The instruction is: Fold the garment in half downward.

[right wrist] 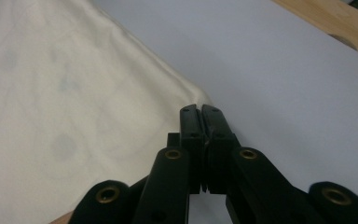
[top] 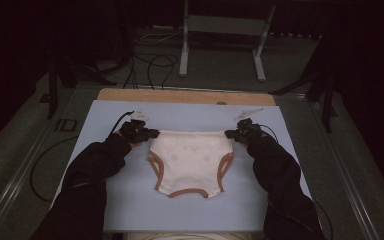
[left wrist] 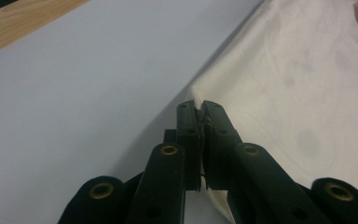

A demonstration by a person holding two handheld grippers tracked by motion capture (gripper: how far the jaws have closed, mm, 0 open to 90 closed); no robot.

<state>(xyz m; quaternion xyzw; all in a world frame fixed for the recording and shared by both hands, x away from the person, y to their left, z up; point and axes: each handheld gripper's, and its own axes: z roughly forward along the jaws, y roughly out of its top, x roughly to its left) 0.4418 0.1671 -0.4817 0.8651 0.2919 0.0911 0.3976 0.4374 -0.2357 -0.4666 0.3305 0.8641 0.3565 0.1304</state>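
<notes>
A cream garment [top: 190,160] with brown-trimmed leg openings lies flat on the pale blue mat [top: 180,210], its waist edge toward the far side. My left gripper [top: 151,133] is shut on the garment's far left corner; in the left gripper view the cream cloth [left wrist: 284,84] pokes out between the closed jaws of that gripper [left wrist: 199,105]. My right gripper [top: 228,133] is shut on the far right corner. In the right gripper view the black jaws of the right gripper [right wrist: 200,109] pinch the cloth edge [right wrist: 74,116].
A wooden board edge [top: 180,96] runs along the mat's far side. Beyond it are cables [top: 152,62] on the floor and a white stand [top: 225,35]. Dark sleeves come in from the bottom at both sides of the mat.
</notes>
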